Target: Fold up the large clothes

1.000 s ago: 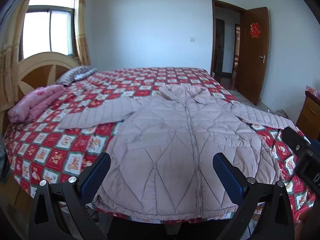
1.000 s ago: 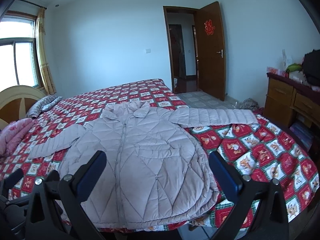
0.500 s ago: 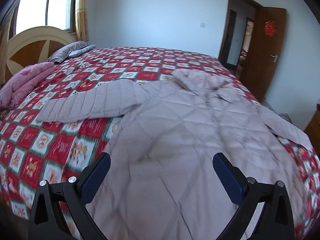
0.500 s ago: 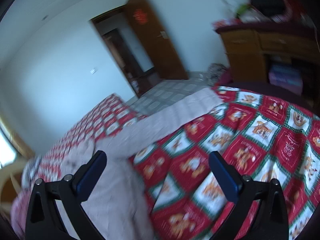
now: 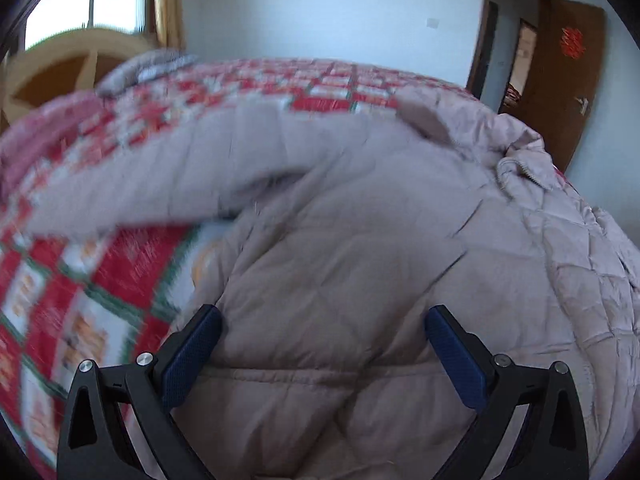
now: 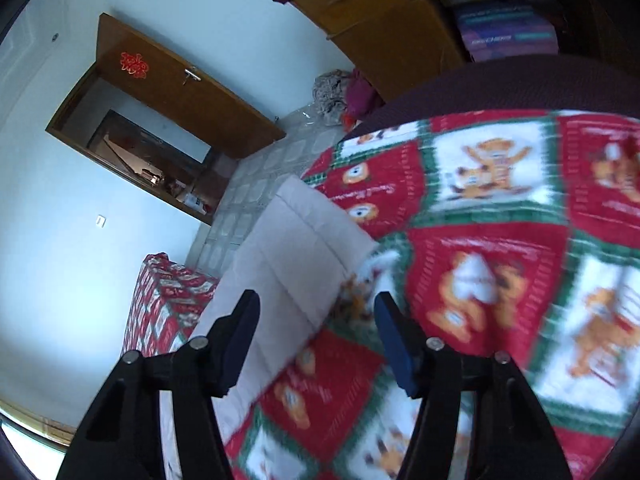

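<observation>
A pale pink quilted padded coat [image 5: 360,248] lies spread front-up on the bed. My left gripper [image 5: 322,322] is open and empty, low over the coat's left side, with its left sleeve [image 5: 168,184] stretching away to the left. In the right wrist view the coat's right sleeve [image 6: 296,252] lies flat on the red patterned blanket [image 6: 500,272], its cuff end pointing toward the floor. My right gripper [image 6: 316,304] is open and empty, close above that sleeve, jaws straddling the sleeve's edge.
The bed has a wooden headboard [image 5: 68,68] and pink bedding [image 5: 44,132] at the left. An open brown door [image 6: 176,92] and a wooden dresser [image 6: 384,28] stand past the bed's right edge, with tiled floor [image 6: 260,184] between.
Both grippers have moved in from the foot of the bed. The left went down close over the coat's left side; the right swung right and tilted down over the right sleeve. Both stayed open.
</observation>
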The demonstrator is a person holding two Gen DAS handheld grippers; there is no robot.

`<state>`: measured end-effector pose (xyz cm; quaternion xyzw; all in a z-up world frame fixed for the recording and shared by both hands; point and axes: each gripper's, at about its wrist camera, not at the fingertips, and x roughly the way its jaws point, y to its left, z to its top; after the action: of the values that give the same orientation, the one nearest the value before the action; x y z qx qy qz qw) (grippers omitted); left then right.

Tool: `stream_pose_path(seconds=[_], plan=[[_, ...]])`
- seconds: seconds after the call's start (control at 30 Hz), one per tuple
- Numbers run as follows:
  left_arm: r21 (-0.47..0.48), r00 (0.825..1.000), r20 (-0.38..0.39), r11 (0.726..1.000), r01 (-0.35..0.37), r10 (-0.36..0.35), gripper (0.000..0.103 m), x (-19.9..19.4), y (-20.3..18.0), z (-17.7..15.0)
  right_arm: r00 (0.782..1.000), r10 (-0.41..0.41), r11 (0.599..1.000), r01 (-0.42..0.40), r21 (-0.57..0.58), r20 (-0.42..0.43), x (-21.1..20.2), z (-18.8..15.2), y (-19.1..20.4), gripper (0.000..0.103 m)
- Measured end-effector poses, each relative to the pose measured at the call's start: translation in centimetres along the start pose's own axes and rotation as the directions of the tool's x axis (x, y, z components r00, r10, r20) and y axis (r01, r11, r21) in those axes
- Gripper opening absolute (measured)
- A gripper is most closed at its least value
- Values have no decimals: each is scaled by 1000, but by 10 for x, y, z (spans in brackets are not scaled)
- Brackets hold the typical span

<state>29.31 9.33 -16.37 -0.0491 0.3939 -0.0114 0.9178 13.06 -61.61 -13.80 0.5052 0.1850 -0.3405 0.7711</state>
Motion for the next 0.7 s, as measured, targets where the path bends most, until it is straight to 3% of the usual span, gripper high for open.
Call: stream_pose_path(seconds=[0.07,0.1,0.13,0.2,0.23,0.47,0.6,0.7], plan=[[3,1000,22,1000,1,-1,102,-2,-1,-3,1000,-20,1000,20,8,0,11,0,2,63],[14,1000,23,1000,-6,6,102,-3,-4,-4,1000,-21,1000,21,14,-11,16,0,1,54],[23,1000,22,1000,-12,11,102,-2,-6,-5,1000,-29,1000,29,4,2,18,0,2,37],[36,1000,17,999,-21,20,102,0,-8,-5,998,-66,997,66,-47,1,23,0,4,20],[38,1000,16,999,-23,23,102,2,-9,-5,997,-80,993,80,-81,3,23,0,7,16],[46,999,16,999,-29,28,102,5,-9,-4,995,-72,964,88,-251,71,-11,-5,32,10],[41,1000,23,999,-22,21,102,6,-9,-4,990,9,884,56,-464,138,-54,-21,79,10],[37,1000,26,999,-14,13,102,5,-8,-4,985,111,800,-11,-600,131,-92,-51,121,10]])
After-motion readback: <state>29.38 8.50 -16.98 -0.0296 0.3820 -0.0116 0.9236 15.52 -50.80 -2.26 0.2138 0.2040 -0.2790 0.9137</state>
